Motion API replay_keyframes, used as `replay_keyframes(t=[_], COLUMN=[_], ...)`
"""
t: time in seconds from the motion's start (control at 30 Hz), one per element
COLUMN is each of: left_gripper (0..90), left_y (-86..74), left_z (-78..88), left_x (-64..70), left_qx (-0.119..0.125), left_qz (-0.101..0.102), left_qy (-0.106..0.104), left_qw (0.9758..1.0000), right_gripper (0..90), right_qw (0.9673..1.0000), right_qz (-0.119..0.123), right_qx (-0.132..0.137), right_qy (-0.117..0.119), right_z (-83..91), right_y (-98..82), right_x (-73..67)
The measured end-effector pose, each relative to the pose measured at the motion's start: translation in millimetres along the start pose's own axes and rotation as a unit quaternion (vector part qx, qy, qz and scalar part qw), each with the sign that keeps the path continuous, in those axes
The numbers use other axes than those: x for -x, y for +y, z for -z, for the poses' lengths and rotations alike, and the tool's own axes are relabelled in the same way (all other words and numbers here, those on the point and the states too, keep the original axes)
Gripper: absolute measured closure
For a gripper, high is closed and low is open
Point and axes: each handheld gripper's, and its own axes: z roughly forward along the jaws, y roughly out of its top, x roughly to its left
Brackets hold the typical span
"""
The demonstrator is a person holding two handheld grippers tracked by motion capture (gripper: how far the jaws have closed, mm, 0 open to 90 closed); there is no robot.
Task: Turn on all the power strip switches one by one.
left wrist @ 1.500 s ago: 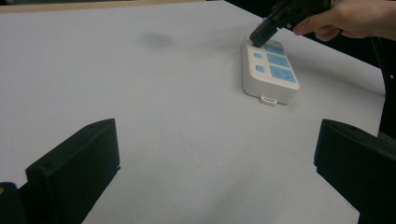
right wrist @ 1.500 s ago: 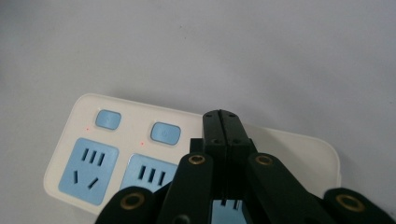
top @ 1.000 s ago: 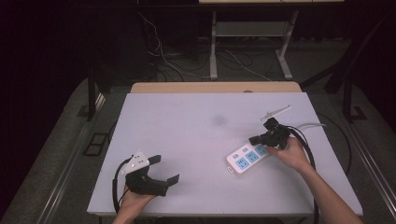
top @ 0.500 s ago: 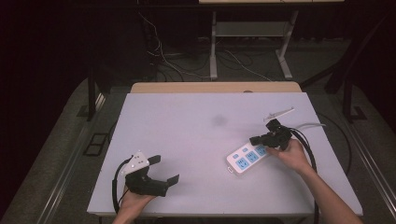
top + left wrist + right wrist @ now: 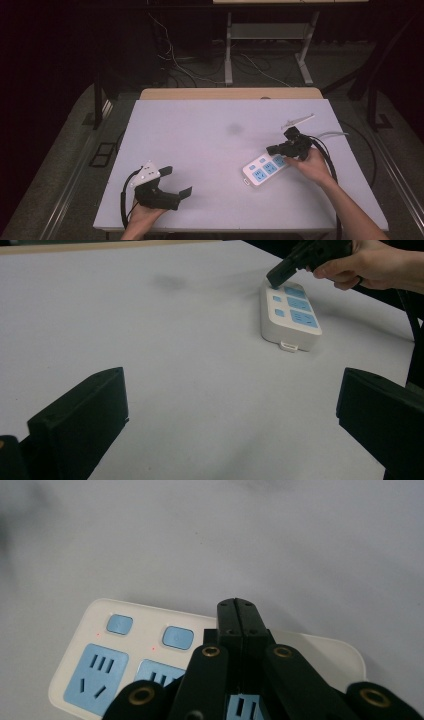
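Left gripper point(image 5: 176, 183): rested near the table's point(image 5: 210, 140) front-left edge; jaws spread wide, nothing between them.
Power strip point(image 5: 265, 168): lay flat on the table, right of centre, well apart from the left gripper; blue sockets and small switch buttons point(image 5: 178, 637) faced up.
Right gripper point(image 5: 276, 148): jaws pressed together, pinching nothing; closed tip poised over the strip's button row, contact not discernible.
Handling, judged: rigid plastic shell, light, smooth enough to slide under a sideways push; not fragile.
Hold point, judged: across the long side walls, clear of socket faces; buttons pressed straight down with the closed tip.
Cable point(image 5: 330, 134): ran off past the strip's far end.
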Motion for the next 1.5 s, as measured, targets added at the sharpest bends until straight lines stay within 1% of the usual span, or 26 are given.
replay_keyframes(t=[0.07,0.23,0.27,0.37,0.43,0.5,0.67,0.7,0.77,0.83,0.87,1.0,1.13,1.37,1.5], left_gripper=[0.0,0.0,0.0,0.0,0.0,0.0,0.0,0.0,0.0,0.0,0.0,0.0,0.0,0.0,0.0], left_y=[-0.1,-0.1,-0.2,-0.1,0.0,0.1,0.4,0.4,0.5,0.5,0.5,0.5,0.3,-0.1,-0.7], left_z=[0.1,-0.3,-0.7,-1.2,-1.6,-2.2,-3.0,-3.2,-3.3,-3.5,-3.6,-3.9,-4.5,-6.4,-7.4], left_x=[-0.1,0.4,0.8,2.1,2.3,2.3,2.9,3.0,3.4,3.6,3.7,3.9,3.7,3.6,3.1], left_qx=[0.001,-0.002,-0.001,-0.001,-0.001,-0.001,-0.002,-0.002,-0.002,-0.002,-0.002,-0.002,-0.004,-0.01,-0.014], left_qz=[0.001,-0.001,-0.001,0.0,0.0,0.0,0.0,-0.001,-0.001,-0.001,-0.001,0.0,0.001,0.001,0.001], left_qy=[0.0,0.0,0.0,-0.001,-0.002,-0.002,-0.003,-0.003,-0.004,-0.005,-0.005,-0.004,-0.004,-0.004,-0.006], left_qw=[1.0,1.0,1.0,1.0,1.0,1.0,1.0,1.0,1.0,1.0,1.0,1.0,1.0,0.9999,0.9999], right_gripper=[90.0,90.0,86.4,72.8,62.2,49.6,15.6,9.5,0.7,0.6,0.6,0.6,0.6,0.6,0.6], right_qw=[1.0,0.9998,0.9997,0.9987,0.9977,0.9968,0.995,0.9946,0.9946,0.9944,0.9942,0.9926,0.9902,0.988,0.9873], right_qz=[0.001,0.007,0.008,0.013,0.01,0.005,-0.008,-0.01,-0.016,-0.022,-0.024,-0.037,-0.048,-0.067,-0.07], right_qx=[0.007,0.012,0.013,0.026,0.041,0.054,0.068,0.07,0.068,0.082,0.086,0.103,0.123,0.133,0.137], right_qy=[-0.002,-0.015,-0.017,-0.042,-0.053,-0.059,-0.072,-0.076,-0.077,-0.063,-0.06,-0.053,-0.046,-0.04,-0.041], right_z=[2.8,12.1,14.8,23.1,29.9,36.0,47.6,49.4,53.7,59.4,62.0,70.7,77.6,77.8,74.5], right_y=[0.8,1.2,0.9,-1.0,-2.8,-4.9,-10.7,-12.4,-16.5,-22.4,-25.5,-41.7,-60.9,-92.9,-105.7], right_x=[-1.5,-8.2,-9.7,-14.6,-17.9,-21.2,-31.4,-33.2,-37.5,-41.4,-43.5,-49.5,-51.9,-57.0,-60.9])
